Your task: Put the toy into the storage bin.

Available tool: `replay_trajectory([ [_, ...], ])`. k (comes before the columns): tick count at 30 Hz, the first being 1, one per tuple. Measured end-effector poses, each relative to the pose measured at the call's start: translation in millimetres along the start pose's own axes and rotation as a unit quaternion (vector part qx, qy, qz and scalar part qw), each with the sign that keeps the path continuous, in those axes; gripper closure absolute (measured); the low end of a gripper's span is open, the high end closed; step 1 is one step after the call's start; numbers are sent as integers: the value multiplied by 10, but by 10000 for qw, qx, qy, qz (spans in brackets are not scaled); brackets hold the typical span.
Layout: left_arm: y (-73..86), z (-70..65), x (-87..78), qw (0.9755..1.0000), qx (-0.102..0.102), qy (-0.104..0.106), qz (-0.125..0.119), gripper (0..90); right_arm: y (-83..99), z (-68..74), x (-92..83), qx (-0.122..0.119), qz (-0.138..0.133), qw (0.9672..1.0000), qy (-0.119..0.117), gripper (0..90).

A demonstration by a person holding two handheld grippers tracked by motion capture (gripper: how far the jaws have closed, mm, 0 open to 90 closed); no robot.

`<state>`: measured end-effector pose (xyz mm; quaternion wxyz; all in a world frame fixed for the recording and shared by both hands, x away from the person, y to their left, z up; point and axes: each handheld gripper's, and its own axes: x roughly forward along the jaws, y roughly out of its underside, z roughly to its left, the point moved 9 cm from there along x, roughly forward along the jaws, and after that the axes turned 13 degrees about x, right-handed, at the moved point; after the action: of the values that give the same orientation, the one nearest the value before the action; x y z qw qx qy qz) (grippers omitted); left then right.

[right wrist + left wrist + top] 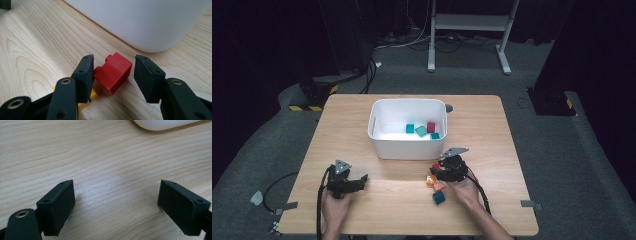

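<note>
Right gripper (113, 72) low on the table (492, 125), at about 5 o'clock from the white bin (408, 145), just off its near right corner. Its jaws straddle a red brick (113, 73) lying on its side on the wood: left jaw touching the studs, right jaw a small gap off the brick's far face, so the brick sits between them, not yet clamped. Bin wall close behind the brick at 12 o'clock in the right gripper view. A yellow brick (86, 100) peeks out under the left jaw. High view: an orange brick (430, 181), a pink brick (439, 186) and a blue brick (439, 197) lie in a loose cluster at 6 o'clock from the gripper, beside the person's right hand (467, 192). Left gripper (116, 200) at 7 o'clock from the bin, jaws spread wide over bare wood, nothing between them. Inside the bin: three teal bricks (420, 131) and one dark red brick (431, 127), toward its right half.
</note>
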<state>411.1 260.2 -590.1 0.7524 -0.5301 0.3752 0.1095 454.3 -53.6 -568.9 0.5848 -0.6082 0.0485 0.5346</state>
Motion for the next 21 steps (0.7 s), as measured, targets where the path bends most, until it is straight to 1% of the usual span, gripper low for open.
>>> replay_trajectory([
  [2, 0, 0, 0, 10000, -1, 2, 0, 144, 3, -13, -4, 38, 7, 10000, 28, 526],
  [15, -1, -1, 0, 10000, -6, 1, -3, 144, 48, -79, -21, -46, 13, 9997, 240, 650],
  [21, 0, 0, 0, 10000, 2, 1, 1, 144, 50, -99, -55, -99, -21, 9995, 292, 668],
])
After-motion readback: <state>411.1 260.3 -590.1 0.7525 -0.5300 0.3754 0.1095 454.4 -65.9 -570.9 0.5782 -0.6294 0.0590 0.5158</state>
